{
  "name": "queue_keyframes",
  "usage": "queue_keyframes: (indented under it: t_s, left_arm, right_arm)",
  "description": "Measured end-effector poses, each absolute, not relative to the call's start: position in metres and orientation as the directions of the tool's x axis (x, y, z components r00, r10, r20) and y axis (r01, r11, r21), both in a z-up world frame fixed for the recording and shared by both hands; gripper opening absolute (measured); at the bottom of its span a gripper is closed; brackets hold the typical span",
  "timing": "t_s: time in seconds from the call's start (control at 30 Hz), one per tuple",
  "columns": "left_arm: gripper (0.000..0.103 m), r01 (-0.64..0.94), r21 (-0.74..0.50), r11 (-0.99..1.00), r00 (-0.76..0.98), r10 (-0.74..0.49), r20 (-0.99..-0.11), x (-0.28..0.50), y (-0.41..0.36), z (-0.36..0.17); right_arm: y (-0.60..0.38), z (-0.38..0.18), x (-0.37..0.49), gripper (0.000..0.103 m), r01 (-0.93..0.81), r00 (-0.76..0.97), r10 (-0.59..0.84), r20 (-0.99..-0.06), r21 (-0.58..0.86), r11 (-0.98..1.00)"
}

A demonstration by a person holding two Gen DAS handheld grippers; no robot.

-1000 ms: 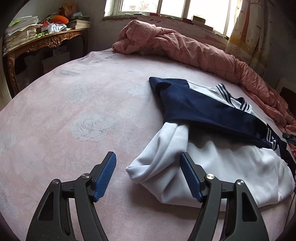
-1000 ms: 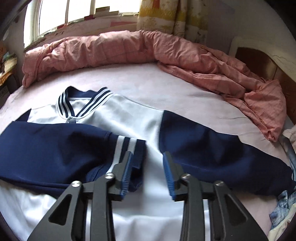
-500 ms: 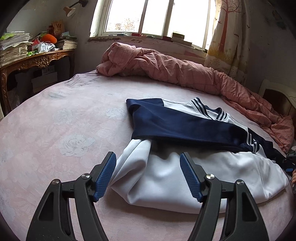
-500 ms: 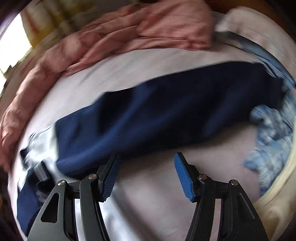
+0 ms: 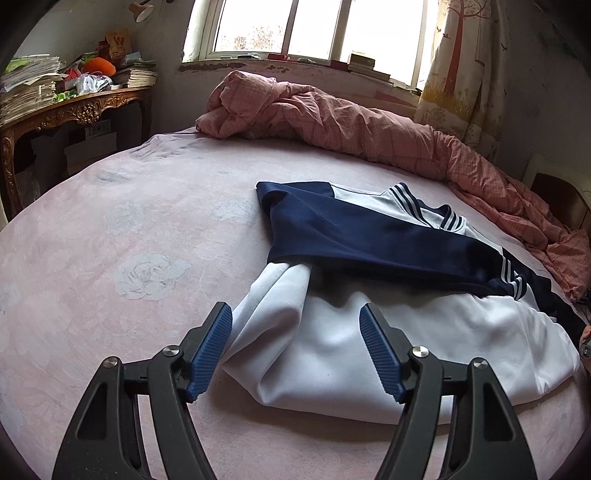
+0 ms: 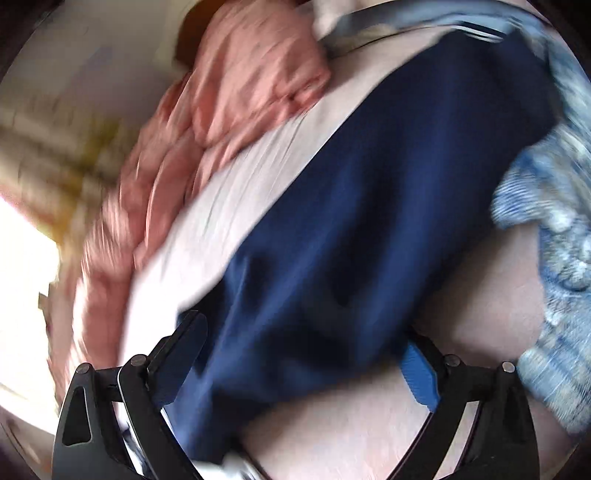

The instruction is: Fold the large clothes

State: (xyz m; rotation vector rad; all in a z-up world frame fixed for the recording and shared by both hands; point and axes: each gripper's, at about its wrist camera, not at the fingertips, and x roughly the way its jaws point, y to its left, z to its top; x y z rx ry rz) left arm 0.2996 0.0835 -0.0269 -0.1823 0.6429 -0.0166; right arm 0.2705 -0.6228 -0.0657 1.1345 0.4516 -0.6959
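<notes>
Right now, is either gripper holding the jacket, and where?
Neither. The left gripper is open above the jacket's white hem; the right gripper straddles the navy sleeve, unclamped.

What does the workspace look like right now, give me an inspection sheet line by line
Surface: pink floral bed sheet.
Job's things: navy-and-white jacket, one navy sleeve folded across its white body; other navy sleeve lies between the right gripper's fingers.
Clutter: pink quilt bunched along the far edge; blue patterned cloth.
Grippers: left gripper open, empty; right gripper open, blurred.
Cables: nothing seen.
Surroundings: window, curtain, cluttered carved side table.
</notes>
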Motion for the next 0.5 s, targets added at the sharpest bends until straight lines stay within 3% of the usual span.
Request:
queue_keyframes:
  t_s: [0.03,0.07,0.1,0.17,0.33,0.5]
  left_arm:
    - [0.07,-0.041,-0.17,0.985,0.801,-0.069,-0.594,0.3,0.083,-0.027]
    - [0.07,-0.042,-0.168,0.985,0.802,-0.067,-0.594,0.3,0.082,-0.027]
    - [0.07,-0.042,-0.168,0.985,0.803,-0.067,-0.592,0.3,0.082,-0.026]
    - [0.07,-0.046,-0.169,0.985,0.806,-0.063,-0.588,0.302,0.082,-0.026]
    - [0.07,-0.059,-0.187,0.981,0.806,-0.064,-0.589,0.304,0.087,-0.026]
    - [0.07,-0.075,-0.207,0.976,0.815,-0.06,-0.577,0.301,0.092,-0.024]
  right_arm:
    - [-0.624,-0.066,0.267,0.075,0.704,0.708,-0.305,-0.637,0.672,0.231]
    - [-0.627,-0.067,0.267,0.029,0.724,0.686,-0.328,-0.649,0.651,0.228]
    - [-0.632,-0.069,0.271,0.01,0.754,0.656,-0.324,-0.682,0.61,0.244]
    - [-0.632,-0.065,0.277,0.007,0.765,0.643,-0.321,-0.695,0.562,0.315]
    - [-0.587,0.003,0.3,0.006,0.715,0.681,-0.457,-0.573,0.383,0.585]
    - [-0.502,0.084,0.33,0.006,0.534,0.797,-0.362,-0.483,0.285,0.796]
